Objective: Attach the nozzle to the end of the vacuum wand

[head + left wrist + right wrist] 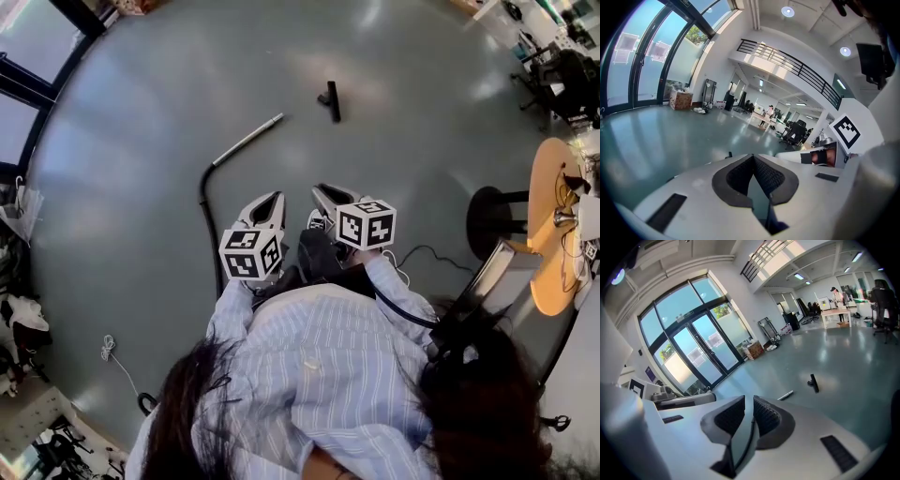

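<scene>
The floor (169,112) is smooth, grey-green and shiny, with pale patches of reflected light. A black nozzle (330,99) lies on it. To the left of the nozzle, near but not touching, a silver wand (247,140) lies aslant. A black hose (205,211) runs on in a curve from the wand's lower end. A thin white cable (111,352) lies loose at the lower left. At the right a black round foot (487,217) stands on the floor.

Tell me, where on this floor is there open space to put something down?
The widest bare floor lies upper left, between the windows and the vacuum wand. Another open patch sits between the nozzle and the black stool. It is crowded around the round table at right and the clutter along the left edge.
</scene>
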Demonstrator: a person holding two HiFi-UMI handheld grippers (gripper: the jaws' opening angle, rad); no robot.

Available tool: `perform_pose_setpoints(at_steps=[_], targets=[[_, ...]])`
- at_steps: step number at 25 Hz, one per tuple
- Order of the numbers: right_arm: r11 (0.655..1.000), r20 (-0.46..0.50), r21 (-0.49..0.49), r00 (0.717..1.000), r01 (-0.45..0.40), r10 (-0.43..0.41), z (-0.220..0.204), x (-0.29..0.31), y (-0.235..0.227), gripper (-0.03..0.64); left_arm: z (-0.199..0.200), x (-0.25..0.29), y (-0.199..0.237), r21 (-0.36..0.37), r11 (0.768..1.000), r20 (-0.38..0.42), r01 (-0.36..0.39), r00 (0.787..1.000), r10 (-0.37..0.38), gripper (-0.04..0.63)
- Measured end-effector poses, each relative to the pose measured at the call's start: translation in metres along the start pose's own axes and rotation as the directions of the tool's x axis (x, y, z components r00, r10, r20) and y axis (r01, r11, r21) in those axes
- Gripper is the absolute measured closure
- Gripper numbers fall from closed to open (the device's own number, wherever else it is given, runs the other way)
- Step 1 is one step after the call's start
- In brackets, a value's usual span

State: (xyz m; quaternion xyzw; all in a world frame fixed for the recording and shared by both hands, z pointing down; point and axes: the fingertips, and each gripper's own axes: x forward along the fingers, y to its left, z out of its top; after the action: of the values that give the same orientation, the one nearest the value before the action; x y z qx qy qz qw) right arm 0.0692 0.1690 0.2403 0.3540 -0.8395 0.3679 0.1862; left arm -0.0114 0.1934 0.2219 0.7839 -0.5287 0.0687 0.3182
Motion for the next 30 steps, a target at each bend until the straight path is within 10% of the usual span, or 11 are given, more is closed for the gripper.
perform_pose_setpoints(at_steps=[12, 30], targets=[[0.999, 0.023, 0.012, 0.999, -0.041, 0.041, 0.121, 0.031, -0.123, 0.555, 0.074, 0.132, -0.015, -0.008, 0.999, 0.038, -0.054, 0.998, 0.054, 0.589], [0.991, -0.02, 0.134, 1.0, -0.002, 0.005, 0.161, 0.111, -0.17, 0.555, 0.123, 0.2, 0.075, -0.049, 0.994, -0.043, -0.095, 0.995, 0.093, 0.589]])
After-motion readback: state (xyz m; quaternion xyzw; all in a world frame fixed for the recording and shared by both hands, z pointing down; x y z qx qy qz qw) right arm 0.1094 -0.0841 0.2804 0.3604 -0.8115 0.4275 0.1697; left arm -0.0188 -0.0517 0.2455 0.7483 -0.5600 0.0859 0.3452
